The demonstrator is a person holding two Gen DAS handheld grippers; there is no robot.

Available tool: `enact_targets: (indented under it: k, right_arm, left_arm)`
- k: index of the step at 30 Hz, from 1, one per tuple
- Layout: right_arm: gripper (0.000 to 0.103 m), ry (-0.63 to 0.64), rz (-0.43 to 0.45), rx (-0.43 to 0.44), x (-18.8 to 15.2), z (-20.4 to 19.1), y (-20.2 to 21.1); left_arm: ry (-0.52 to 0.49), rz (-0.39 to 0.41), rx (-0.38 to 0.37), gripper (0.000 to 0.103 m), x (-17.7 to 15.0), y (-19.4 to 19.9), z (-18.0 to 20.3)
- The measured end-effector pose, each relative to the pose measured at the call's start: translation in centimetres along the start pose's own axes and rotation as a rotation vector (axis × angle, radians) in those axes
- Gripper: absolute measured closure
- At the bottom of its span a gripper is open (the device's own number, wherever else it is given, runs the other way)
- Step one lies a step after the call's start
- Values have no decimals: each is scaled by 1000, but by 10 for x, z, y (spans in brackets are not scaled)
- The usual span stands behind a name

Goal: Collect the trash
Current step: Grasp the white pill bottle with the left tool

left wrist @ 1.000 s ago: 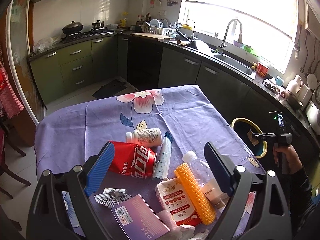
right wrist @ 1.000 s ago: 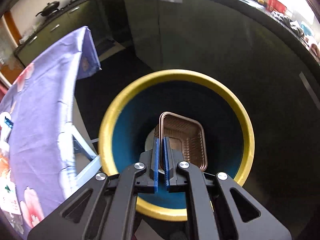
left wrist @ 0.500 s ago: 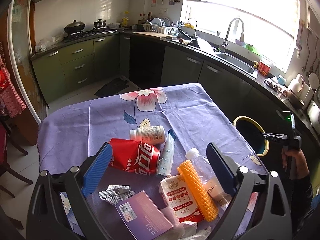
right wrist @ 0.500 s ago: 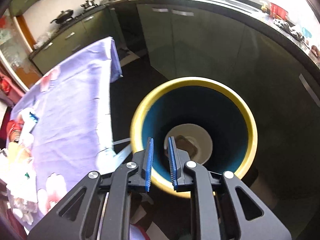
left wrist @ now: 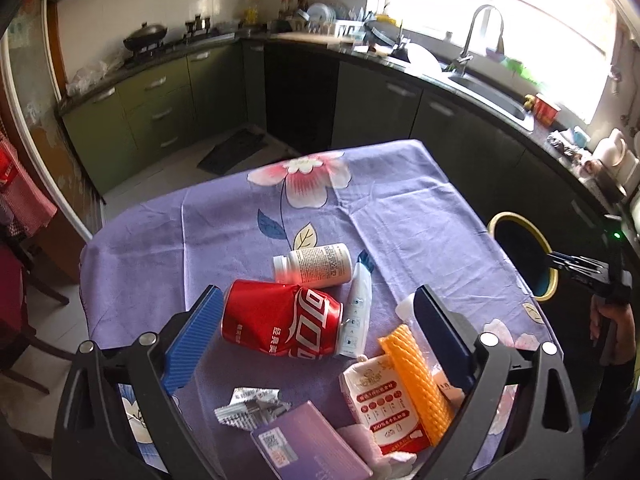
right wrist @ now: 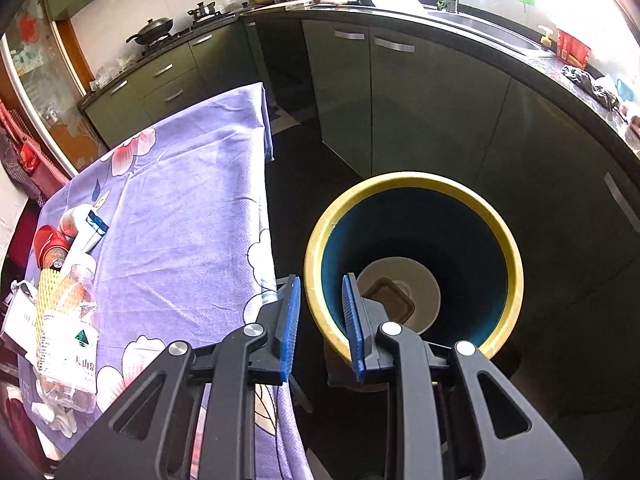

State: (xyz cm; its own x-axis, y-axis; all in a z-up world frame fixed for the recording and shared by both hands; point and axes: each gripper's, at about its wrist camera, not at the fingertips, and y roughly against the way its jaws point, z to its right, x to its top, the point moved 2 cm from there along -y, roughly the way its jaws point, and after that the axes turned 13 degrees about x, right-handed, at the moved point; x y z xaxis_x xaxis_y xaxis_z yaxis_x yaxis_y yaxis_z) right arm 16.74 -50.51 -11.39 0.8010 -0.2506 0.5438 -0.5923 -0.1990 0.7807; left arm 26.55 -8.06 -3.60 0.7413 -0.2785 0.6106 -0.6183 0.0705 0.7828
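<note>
over bin (right wrist: 412, 184), right tongs (right wrist: 320, 320) (opening)

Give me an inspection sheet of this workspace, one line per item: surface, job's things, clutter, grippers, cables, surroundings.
Surface: table under a purple floral cloth, far half bare.
Job's things: crushed red can, white pill bottle on its side, white tube, orange foam net, clear water bottle, red-and-white carton, purple box, foil scrap; yellow-rimmed bin on the floor beside the table, brown tray at its bottom.
Clutter: nothing seen beyond the trash.
Grippers: left gripper wide open above the can; right gripper empty, jaws opening, over the bin's near rim.
Cables: nothing seen.
Surroundings: green cabinets, wok on the stove, sink under a bright window.
</note>
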Motion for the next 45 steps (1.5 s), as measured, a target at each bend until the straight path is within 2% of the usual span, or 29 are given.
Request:
enact_targets:
  k: [2, 5, 9, 14, 21, 28, 32, 35, 37, 38, 45]
  right_arm:
    - [79, 1, -3, 1, 1, 0, -6]
    - [79, -1, -12, 6, 2, -1, -13]
    - [78, 4, -21, 21, 3, 0, -18]
    - [78, 11, -21, 42, 3, -1, -21]
    - [75, 17, -17, 63, 5, -1, -25]
    - [75, 15, -13, 73, 4, 0, -24]
    - [75, 8, -11, 74, 2, 3, -23]
    - [75, 7, -18, 75, 0, 3, -24]
    - [75, 8, -21, 76, -1, 2, -25]
    - [75, 8, -21, 77, -2, 2, -25]
    - [75, 6, -8, 85, -2, 2, -21]
  left_arm:
    - [-10, -49, -3, 11, 9, -14, 8]
    - [-10, -137, 33, 10, 23, -43, 23]
    - [28, -289, 43, 10, 28, -88, 36]
    - [96, -376, 82, 10, 33, -126, 35]
    - [131, -428, 122, 11, 38, -154, 30]
    - [116, -459, 155, 16, 38, -167, 29]
    - [104, -466, 157, 16, 37, -170, 29]
    - [119, -527, 129, 17, 28, -180, 29]
    - [110, -526, 134, 18, 26, -184, 31]
    - [103, -524, 132, 23, 25, -185, 32]
    - [94, -493, 117, 23, 23, -177, 27]
